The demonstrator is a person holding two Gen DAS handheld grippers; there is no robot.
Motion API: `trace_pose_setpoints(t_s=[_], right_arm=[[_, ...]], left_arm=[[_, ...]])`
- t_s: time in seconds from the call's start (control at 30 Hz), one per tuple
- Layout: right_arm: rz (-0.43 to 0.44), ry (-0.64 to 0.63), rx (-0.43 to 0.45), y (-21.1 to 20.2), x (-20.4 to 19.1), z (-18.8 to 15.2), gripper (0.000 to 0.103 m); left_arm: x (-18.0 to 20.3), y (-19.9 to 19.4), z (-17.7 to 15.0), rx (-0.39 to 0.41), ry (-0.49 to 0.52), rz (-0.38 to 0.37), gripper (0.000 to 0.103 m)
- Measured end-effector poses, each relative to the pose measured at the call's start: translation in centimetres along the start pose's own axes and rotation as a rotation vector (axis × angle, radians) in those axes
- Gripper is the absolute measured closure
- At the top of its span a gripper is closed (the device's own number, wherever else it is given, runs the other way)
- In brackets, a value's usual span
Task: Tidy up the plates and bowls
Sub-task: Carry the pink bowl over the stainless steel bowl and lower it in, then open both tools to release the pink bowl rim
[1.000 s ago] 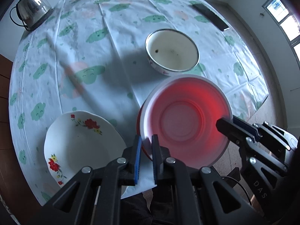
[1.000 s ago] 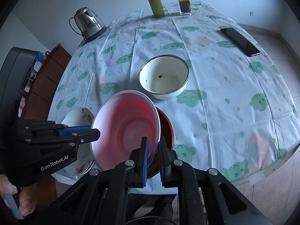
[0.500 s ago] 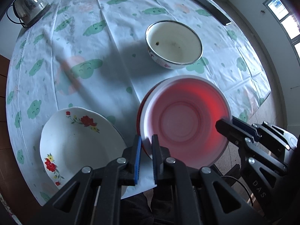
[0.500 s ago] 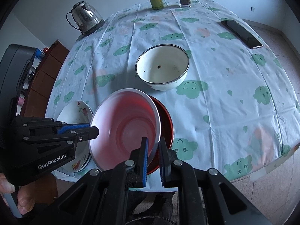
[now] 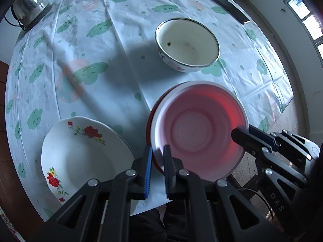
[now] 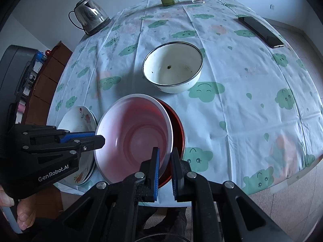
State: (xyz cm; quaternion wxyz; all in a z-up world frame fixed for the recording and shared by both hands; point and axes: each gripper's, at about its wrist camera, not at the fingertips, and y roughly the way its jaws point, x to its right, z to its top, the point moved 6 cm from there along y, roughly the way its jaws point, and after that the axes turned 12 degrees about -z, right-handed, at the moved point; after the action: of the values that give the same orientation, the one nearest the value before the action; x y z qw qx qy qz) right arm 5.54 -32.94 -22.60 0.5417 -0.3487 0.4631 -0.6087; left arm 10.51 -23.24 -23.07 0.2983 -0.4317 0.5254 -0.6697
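Both grippers, left and right, are clamped on the pink bowl's rim above the red bowl at the tablecloth's six-o'clock edge; bare cloth lies toward ten o'clock; position unchanged.

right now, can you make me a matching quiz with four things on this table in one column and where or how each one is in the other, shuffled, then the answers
Things:
1. pink bowl
2. floral plate
3. enamel bowl
4. kettle

Places or states:
A. stands alone on the tablecloth, small dark specks inside
B. at the far corner of the table, on its base
C. gripped at its rim by both the left gripper and the right gripper, over a red dish
D. near the table edge, beside the left gripper, untouched

Pairs: 1-C, 2-D, 3-A, 4-B
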Motion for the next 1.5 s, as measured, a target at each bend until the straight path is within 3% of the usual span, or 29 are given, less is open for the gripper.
trace_pose_setpoints(t_s=[0.5,0.97,1.1,1.27,1.4,1.5], right_arm=[[0.008,0.01,-0.007,0.21,0.39,-0.05,0.091],[0.011,0.008,-0.005,0.13,0.27,0.0,0.089],[0.026,0.018,-0.007,0.1,0.25,0.04,0.089],[0.039,0.025,-0.003,-0.03,0.06,0.11,0.089],[0.048,0.021,-0.006,-0.04,0.13,0.06,0.085],[0.052,0.014,-0.002,-0.17,-0.03,0.03,0.069]], left_arm=[[0.5,0.15,0.27,0.011,0.035,0.037,0.095],[0.44,0.12,0.52,0.016,0.019,0.026,0.093],[0.39,0.05,0.56,0.023,0.013,0.018,0.081],[0.54,-0.02,0.53,0.028,0.02,0.009,0.078],[0.46,-0.29,0.7,0.035,0.014,0.005,0.074],[0.37,-0.53,0.77,0.046,0.01,0.007,0.068]])
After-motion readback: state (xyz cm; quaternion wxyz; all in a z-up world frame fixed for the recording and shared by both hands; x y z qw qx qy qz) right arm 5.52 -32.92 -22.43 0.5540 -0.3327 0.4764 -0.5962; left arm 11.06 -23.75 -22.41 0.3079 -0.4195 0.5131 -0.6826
